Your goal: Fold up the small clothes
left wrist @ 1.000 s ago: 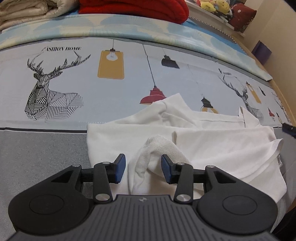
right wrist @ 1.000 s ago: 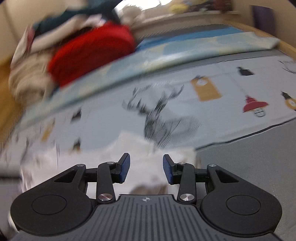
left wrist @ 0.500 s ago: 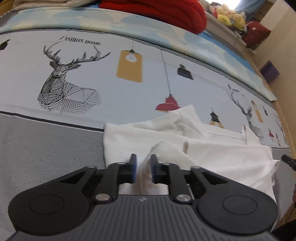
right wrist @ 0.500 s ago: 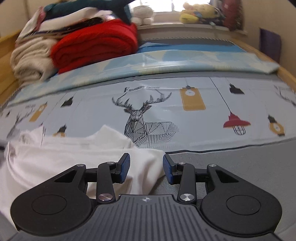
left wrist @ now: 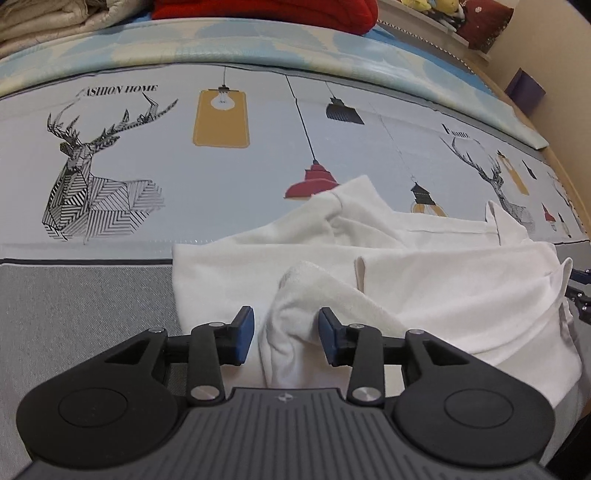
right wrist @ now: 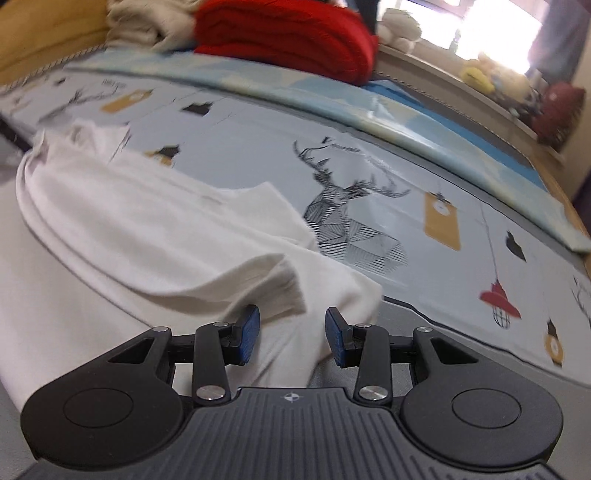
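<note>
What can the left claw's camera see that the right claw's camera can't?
Only the left wrist view shows the words "FASHION HOME" clearly printed above a deer, a purple box by the wall, and the open left claw with a raised fold of the white garment between its fingers.

Only the right wrist view shows the bright window and the open right claw.

Both show the white garment, the red blanket, the deer and lamp bedsheet, and toys on the ledge.
</note>
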Action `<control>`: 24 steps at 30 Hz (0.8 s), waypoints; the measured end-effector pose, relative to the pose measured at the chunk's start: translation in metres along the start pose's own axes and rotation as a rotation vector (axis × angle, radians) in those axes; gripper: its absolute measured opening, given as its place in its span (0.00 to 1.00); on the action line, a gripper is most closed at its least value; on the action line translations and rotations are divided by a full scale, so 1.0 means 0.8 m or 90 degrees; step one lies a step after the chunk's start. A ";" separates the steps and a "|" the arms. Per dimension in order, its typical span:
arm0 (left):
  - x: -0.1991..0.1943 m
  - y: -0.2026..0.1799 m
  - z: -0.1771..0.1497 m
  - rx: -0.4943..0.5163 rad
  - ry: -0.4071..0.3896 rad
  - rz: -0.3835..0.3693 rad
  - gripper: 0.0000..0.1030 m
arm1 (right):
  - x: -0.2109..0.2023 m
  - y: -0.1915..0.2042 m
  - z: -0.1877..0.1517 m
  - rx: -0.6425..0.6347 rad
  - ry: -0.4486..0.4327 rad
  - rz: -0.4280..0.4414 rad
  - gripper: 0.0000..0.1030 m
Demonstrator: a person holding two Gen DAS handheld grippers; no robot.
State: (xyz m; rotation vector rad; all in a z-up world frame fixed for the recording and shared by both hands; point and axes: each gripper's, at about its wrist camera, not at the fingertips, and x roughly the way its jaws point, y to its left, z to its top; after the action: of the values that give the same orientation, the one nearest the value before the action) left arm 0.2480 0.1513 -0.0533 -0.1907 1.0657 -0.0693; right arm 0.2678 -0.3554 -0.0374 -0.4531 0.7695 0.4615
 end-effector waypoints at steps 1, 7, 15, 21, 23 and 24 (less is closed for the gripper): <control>-0.001 0.000 0.001 0.000 -0.006 0.003 0.41 | 0.004 0.003 0.001 -0.008 0.003 -0.001 0.40; 0.000 -0.001 0.007 0.017 -0.029 0.000 0.27 | 0.020 0.004 0.009 -0.006 0.005 -0.001 0.40; -0.008 0.009 0.016 0.008 -0.054 -0.008 0.02 | 0.036 0.002 0.019 0.015 0.004 0.014 0.40; -0.036 0.035 0.031 -0.069 -0.151 0.023 0.00 | 0.024 -0.032 0.034 0.123 -0.050 0.066 0.03; -0.029 0.039 0.034 -0.086 -0.115 -0.008 0.00 | 0.014 -0.051 0.041 0.193 -0.089 0.075 0.03; -0.023 0.041 0.035 -0.096 -0.083 -0.041 0.04 | 0.013 -0.056 0.042 0.213 -0.092 0.081 0.03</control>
State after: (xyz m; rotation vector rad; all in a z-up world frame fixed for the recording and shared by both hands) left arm 0.2621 0.1893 -0.0306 -0.3621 0.9349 -0.0338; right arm 0.3177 -0.3711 -0.0140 -0.0585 0.7215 0.4669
